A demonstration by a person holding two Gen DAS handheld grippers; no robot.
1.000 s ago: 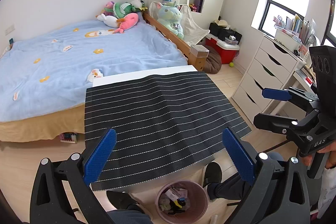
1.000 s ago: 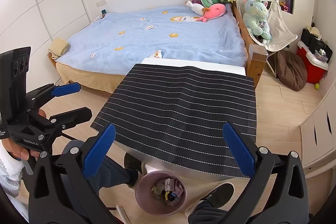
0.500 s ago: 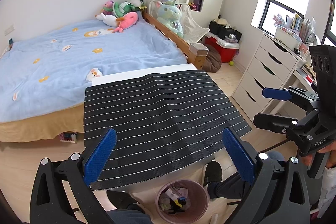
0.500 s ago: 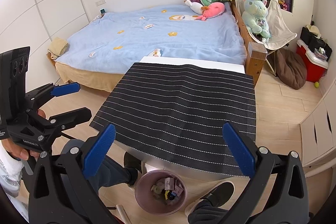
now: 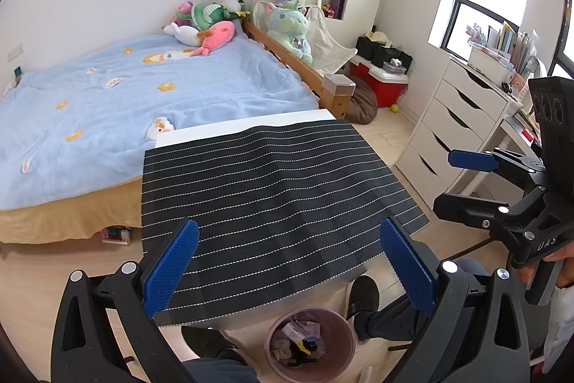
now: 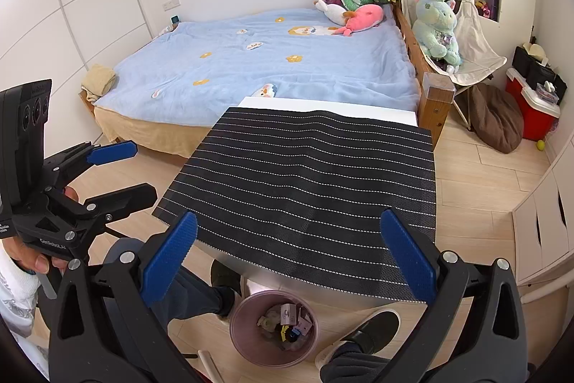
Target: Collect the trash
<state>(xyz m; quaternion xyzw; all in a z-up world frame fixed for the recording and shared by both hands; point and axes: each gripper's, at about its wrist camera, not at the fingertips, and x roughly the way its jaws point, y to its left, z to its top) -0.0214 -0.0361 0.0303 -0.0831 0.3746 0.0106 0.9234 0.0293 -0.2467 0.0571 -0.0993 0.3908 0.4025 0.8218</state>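
Both grippers hang above the table with their jaws spread wide and nothing between the blue pads. The left gripper [image 5: 287, 264] and the right gripper [image 6: 288, 257] face the same striped mat [image 5: 265, 196], which covers most of the white table [image 5: 229, 130] and carries no visible scraps. The pink bin [image 5: 310, 343] sits on the floor at 6 o'clock, just under the near table edge and between the person's shoes, probably so that each piece can be dropped straight down. It already holds crumpled paper and small wrappers [image 6: 287, 322], so the collecting looks finished or nearly so.

The left view shows the white drawers [image 5: 452, 128] at 3 o'clock, the window above them, and the right gripper from the side. The right view instead shows the panelled wall at 9 o'clock, the folded cloth [image 6: 98, 79] at the bed's corner, and the left gripper held beside it, also open
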